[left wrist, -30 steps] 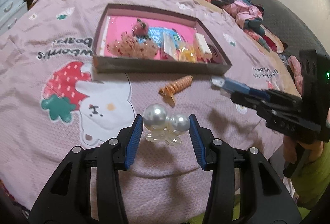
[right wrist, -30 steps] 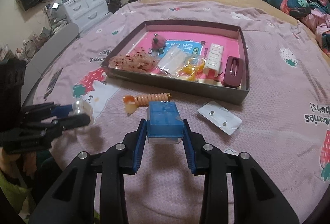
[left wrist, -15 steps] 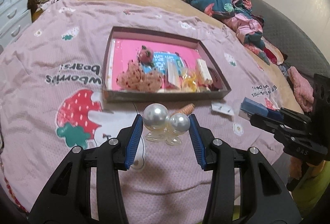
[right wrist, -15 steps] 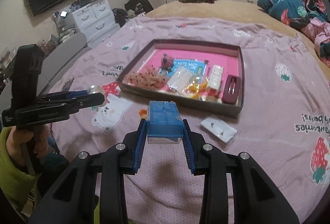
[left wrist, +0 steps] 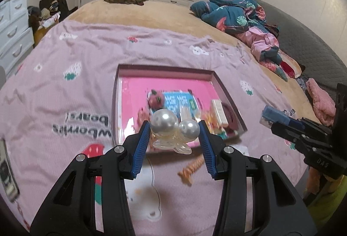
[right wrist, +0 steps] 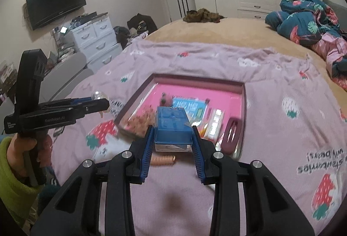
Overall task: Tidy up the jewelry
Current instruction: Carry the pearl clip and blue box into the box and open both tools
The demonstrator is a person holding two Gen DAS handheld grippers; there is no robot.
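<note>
My left gripper is shut on a pearl hair clip, two big pearls on a clear butterfly base, held in the air before the box. My right gripper is shut on a small blue box with a clear bottom. The shallow brown box with a pink floor lies on the bedspread and holds several small pieces. The same brown box shows in the right wrist view. An orange spiral hair tie lies on the spread in front of it. Each gripper appears in the other's view: right gripper, left gripper.
A pink strawberry-print bedspread covers the bed. Crumpled teal and pink bedding lies at the far right. White drawers and a wall TV stand left of the bed. A thin cord lies near me. A green-sleeved hand holds the left gripper.
Both grippers have risen and tipped up with their loads, so the box and hair tie sit lower and smaller in view. Neither grip has altered.
</note>
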